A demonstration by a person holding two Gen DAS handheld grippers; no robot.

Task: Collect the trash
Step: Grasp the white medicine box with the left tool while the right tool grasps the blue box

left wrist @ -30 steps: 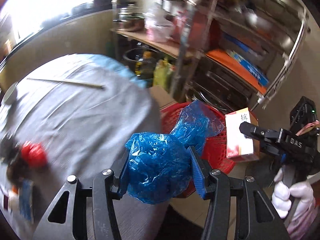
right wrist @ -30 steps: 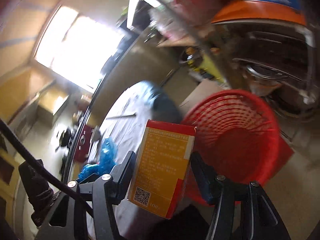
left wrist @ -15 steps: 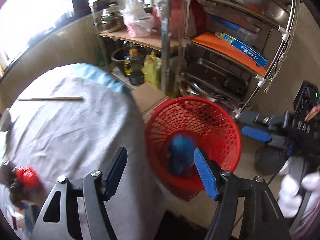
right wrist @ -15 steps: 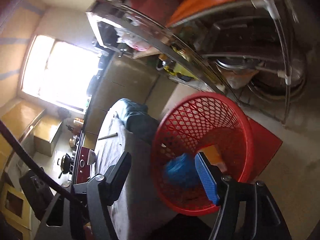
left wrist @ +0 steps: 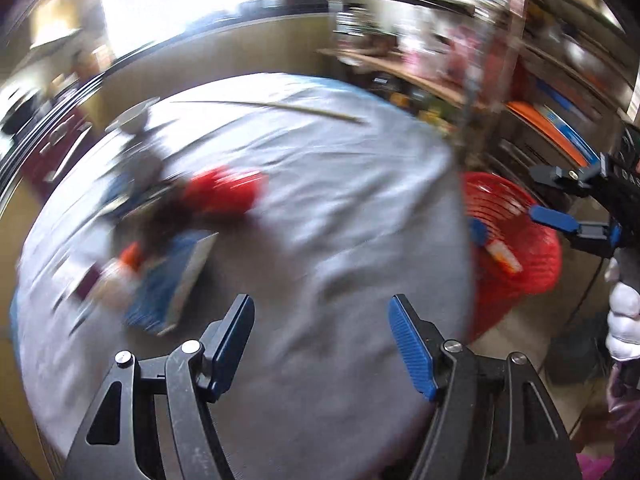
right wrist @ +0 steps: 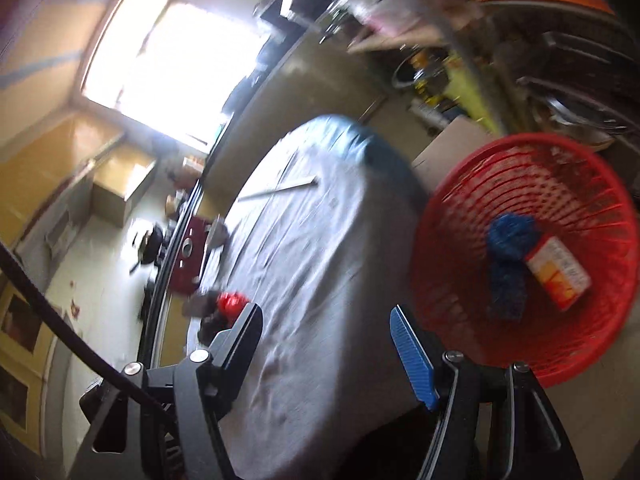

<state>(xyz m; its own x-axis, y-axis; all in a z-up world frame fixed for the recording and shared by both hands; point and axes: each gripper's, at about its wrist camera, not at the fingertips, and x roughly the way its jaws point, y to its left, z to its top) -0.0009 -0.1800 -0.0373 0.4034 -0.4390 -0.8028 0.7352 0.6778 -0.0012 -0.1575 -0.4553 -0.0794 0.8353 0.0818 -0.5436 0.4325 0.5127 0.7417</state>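
1. Red and blue litter [left wrist: 188, 236] lies on the grey-clothed counter [left wrist: 340, 208] toward its far left edge, up and left of the left tongs [left wrist: 322, 346], which gape empty; this hand is nearer. Blur hides what each piece is.
2. Right view: the right tongs [right wrist: 324, 350] stand open, empty, over the counter's near edge; the red basket [right wrist: 460, 280] beside it holds a blue bag [right wrist: 510, 256] and carton [right wrist: 558, 270].
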